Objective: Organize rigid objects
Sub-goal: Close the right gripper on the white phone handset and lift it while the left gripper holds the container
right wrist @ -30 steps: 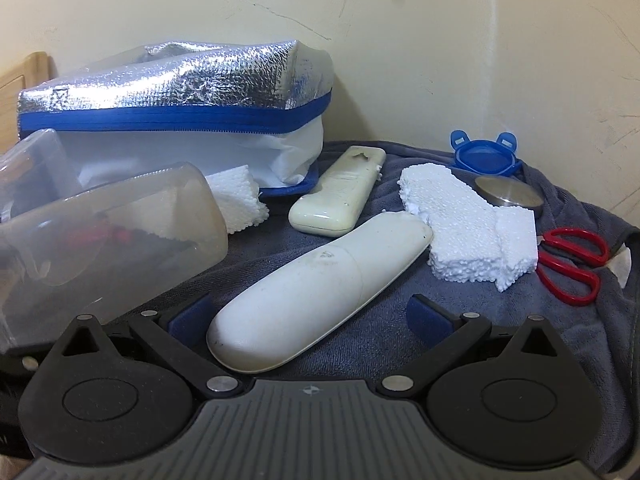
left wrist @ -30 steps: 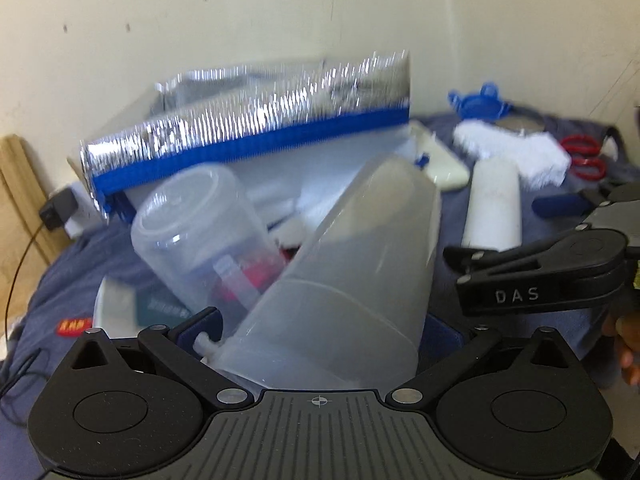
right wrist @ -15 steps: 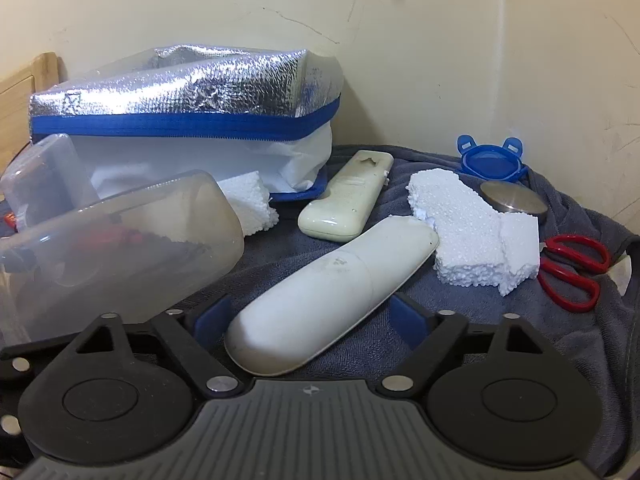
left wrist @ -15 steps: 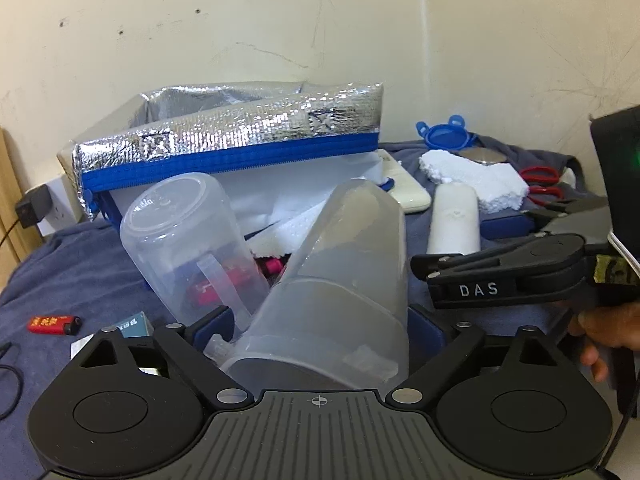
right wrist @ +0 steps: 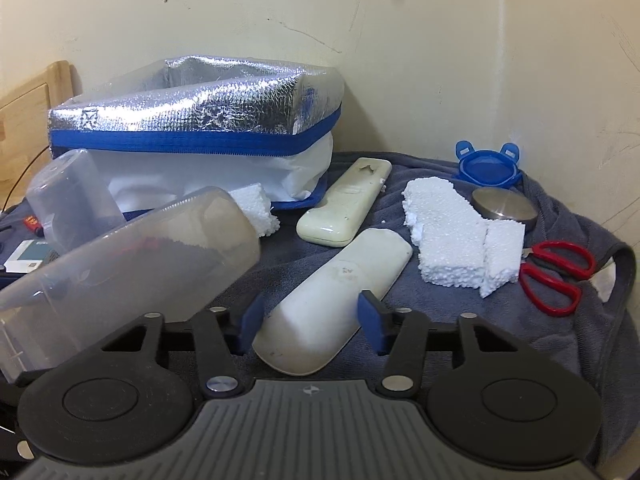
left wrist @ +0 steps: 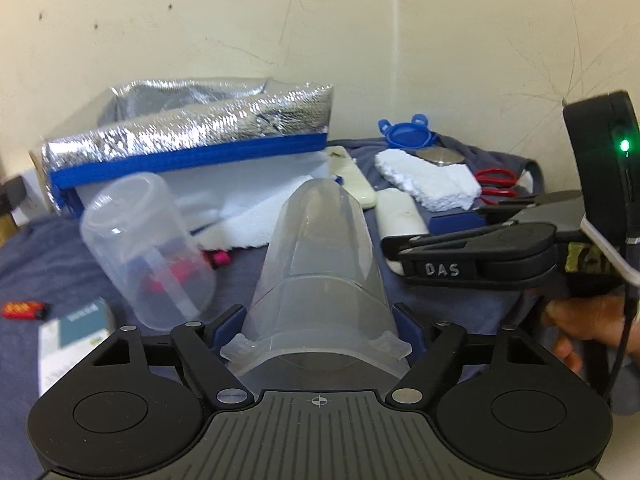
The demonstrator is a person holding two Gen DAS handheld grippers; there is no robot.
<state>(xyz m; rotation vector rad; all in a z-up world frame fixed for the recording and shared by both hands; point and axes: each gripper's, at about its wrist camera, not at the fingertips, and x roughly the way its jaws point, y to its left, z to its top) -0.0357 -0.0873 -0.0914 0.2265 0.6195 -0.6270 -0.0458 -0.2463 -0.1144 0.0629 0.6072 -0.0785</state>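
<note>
My left gripper [left wrist: 318,326] is shut on a clear plastic container [left wrist: 320,264], held tilted above the blue cloth; it also shows in the right wrist view [right wrist: 132,256]. My right gripper [right wrist: 310,316] is shut on a long white remote [right wrist: 340,292] that lies on the cloth. A silver insulated bag with a blue zipper [right wrist: 192,116] stands open at the back, also in the left wrist view [left wrist: 188,140]. A second clear jar [left wrist: 148,248] lies tilted to the left.
A second cream remote [right wrist: 346,204], foam blocks [right wrist: 452,236], red scissors [right wrist: 556,272], a blue lid [right wrist: 486,166] and a metal disc [right wrist: 504,206] lie on the cloth [right wrist: 440,320]. A red lighter [left wrist: 24,309] and a small box [left wrist: 72,332] lie left. The wall stands close behind.
My left gripper has pulled back and levelled with the clear container. My right gripper's fingers have closed in onto the white remote.
</note>
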